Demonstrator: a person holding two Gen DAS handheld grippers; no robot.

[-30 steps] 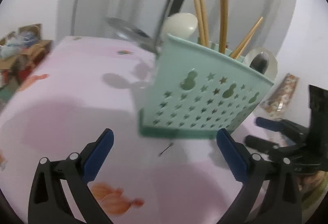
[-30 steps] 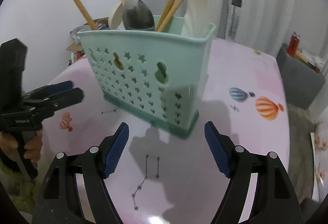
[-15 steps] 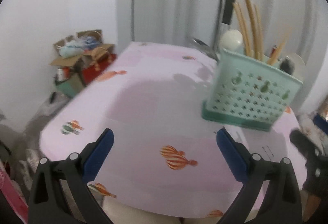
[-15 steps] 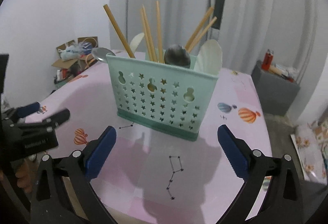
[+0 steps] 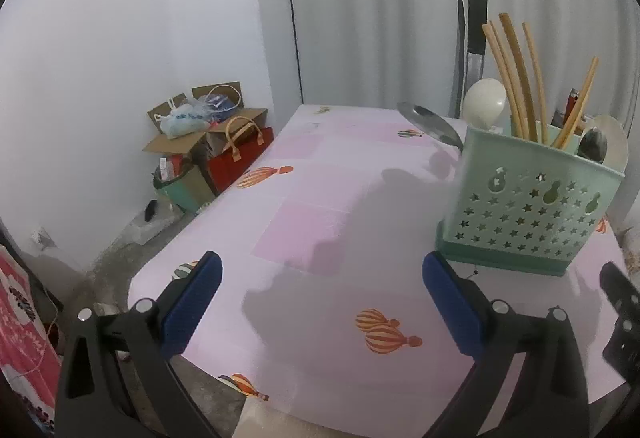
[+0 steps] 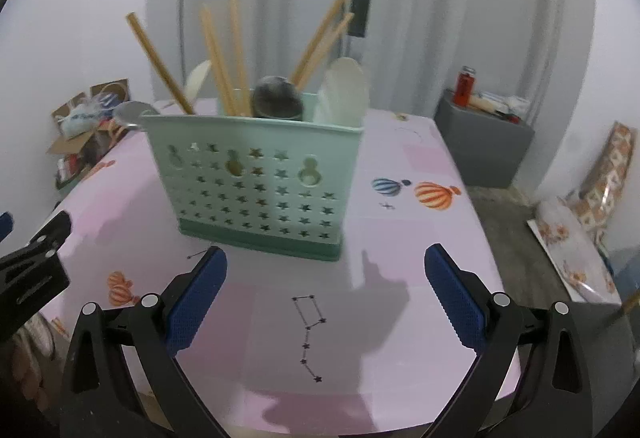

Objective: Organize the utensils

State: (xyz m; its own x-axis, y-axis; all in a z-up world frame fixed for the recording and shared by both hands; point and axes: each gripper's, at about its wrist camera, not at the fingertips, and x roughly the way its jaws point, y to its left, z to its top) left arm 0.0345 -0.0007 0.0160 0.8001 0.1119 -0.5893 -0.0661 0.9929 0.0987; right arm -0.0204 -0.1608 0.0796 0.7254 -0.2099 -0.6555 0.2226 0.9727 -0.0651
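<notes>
A mint green utensil basket (image 5: pixel 528 213) (image 6: pixel 256 189) with star cut-outs stands on the pink table (image 5: pixel 320 222) (image 6: pixel 400 278). Several wooden chopsticks (image 5: pixel 516 77) (image 6: pixel 224 57), white spoons (image 5: pixel 484 103) (image 6: pixel 344 89) and metal spoons (image 5: pixel 434 125) (image 6: pixel 278 99) stick up out of it. My left gripper (image 5: pixel 320 298) is open over the table's near left part, well left of the basket, nothing between its fingers. My right gripper (image 6: pixel 324 298) is open just in front of the basket, holding nothing.
Cardboard boxes and bags (image 5: pixel 208 133) (image 6: pixel 84 125) lie on the floor left of the table. A grey cabinet (image 6: pixel 484 145) with small items stands at the right. White curtains hang behind. The table's near edge runs just under both grippers.
Both grippers pulled back and up from the basket, which now looks smaller and farther. The left view swung to the left. The right jaws widened.
</notes>
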